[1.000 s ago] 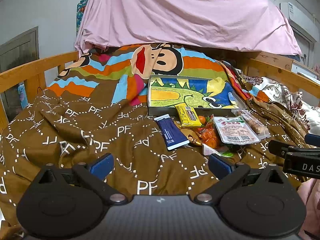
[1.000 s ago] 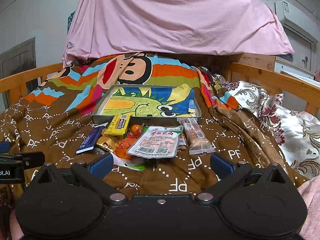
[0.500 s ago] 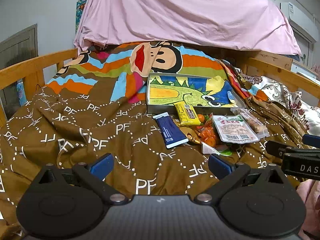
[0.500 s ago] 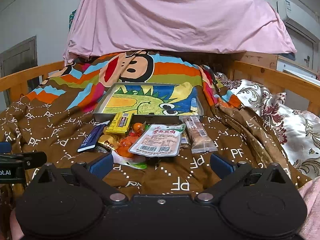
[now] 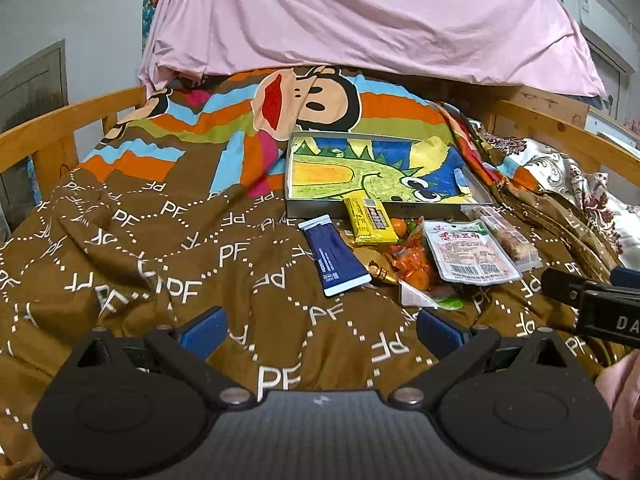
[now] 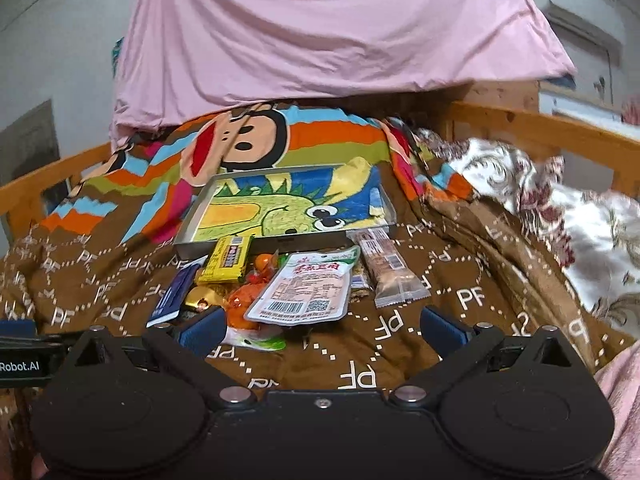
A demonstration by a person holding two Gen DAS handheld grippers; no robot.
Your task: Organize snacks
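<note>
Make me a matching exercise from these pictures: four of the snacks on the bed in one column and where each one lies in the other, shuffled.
1. yellow bar
2. dark blue packet
3. white pouch
4. clear-wrapped bar

A. leftmost in the pile
B. rightmost in the pile
C. leaning on the tray's front wall
D. between the orange candies and the clear-wrapped bar

Pairs: 1-C, 2-A, 3-D, 4-B

One shallow metal tray with a green dinosaur picture [image 5: 390,204] sits at centre frame. Below it lie one yellow wrapped bar [image 5: 370,220], one dark blue flat sachet [image 5: 336,261], one white vacuum pouch with red lettering [image 5: 466,256], one clear long biscuit packet [image 6: 390,270], one gold foil sweet [image 5: 376,268] and a cluster of small orange sweets [image 5: 416,268], too jumbled to count.
</note>
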